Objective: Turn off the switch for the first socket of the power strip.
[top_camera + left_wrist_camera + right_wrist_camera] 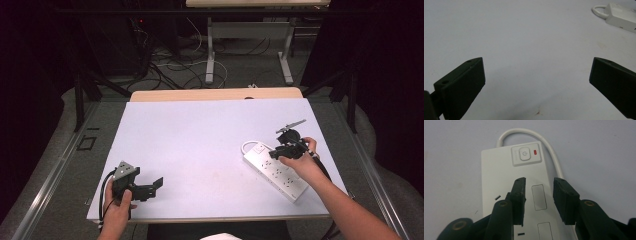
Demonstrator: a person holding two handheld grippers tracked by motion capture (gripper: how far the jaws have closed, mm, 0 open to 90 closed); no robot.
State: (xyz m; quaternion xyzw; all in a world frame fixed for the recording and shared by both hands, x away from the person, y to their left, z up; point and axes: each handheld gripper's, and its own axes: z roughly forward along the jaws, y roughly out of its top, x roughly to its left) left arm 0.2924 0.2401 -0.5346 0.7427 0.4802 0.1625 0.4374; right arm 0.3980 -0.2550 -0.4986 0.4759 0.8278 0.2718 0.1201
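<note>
A white power strip [276, 173] lies slantwise on the right part of the pale table [200, 135]. In the right gripper view the power strip [496, 172] shows its power button [524, 153], a lit red lamp [535, 151] and a white cable [554, 152] looping round its end. My right gripper [538, 182] hovers just over the strip's top face behind the button, jaws apart with nothing between them; in the high view the right gripper [277, 152] sits over the strip's far end. My left gripper [152, 189] rests near the table's front left, wide open and empty [536, 72].
In the left gripper view the power strip [621, 16] lies far off at the upper right. A small brown stain [538, 112] marks the table surface. A wooden edge [215, 94] borders the table's far side; beyond it are floor cables [170, 65] and another table's legs [210, 50].
</note>
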